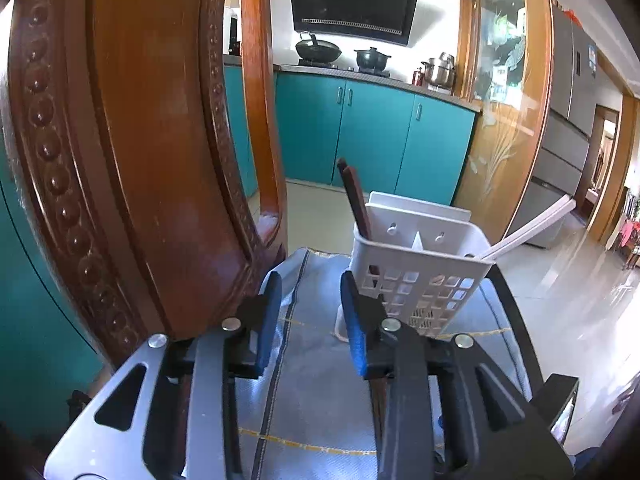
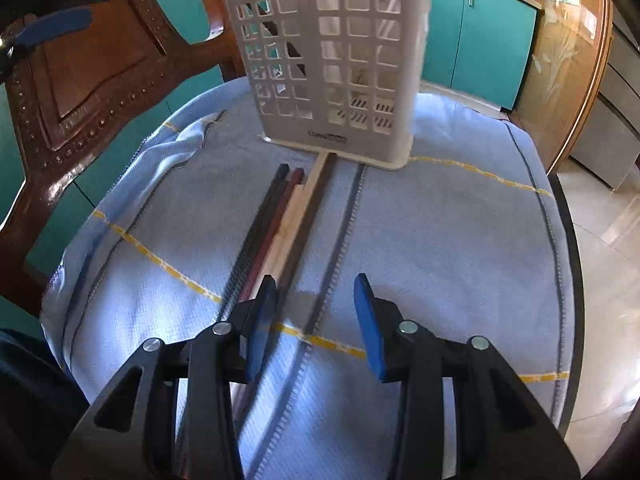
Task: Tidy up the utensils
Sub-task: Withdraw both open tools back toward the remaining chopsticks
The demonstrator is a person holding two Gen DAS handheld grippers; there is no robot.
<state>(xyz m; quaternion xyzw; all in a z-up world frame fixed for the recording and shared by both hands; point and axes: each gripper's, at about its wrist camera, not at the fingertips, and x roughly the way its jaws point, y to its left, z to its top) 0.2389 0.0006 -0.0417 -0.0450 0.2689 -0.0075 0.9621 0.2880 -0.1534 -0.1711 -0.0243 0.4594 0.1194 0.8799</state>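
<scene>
Both grippers, left [image 1: 310, 308] and right [image 2: 316, 312], hold fingers wide, empty. Loose wooden chopsticks [image 2: 288, 216] lie on the blue-clothed desk [image 2: 440, 240], aligned toward the white perforated plastic holder [image 2: 332, 60], ready for collection.

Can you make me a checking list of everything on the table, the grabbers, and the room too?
Surface: light blue quilted cloth with yellow and dark lines covers the table.
Job's things: white plastic lattice utensil holder stands upright; dark brown chopsticks lean in one compartment, white chopsticks in another; loose dark, reddish and pale wooden chopsticks lie flat in front of the holder.
Clutter: nothing seen.
Grippers: left gripper jaws open, empty, beside the holder; right gripper jaws open, empty, over the loose ones' near ends.
Cables: nothing seen.
Surroundings: carved brown wooden chair, teal kitchen cabinets, pots on the stove.
</scene>
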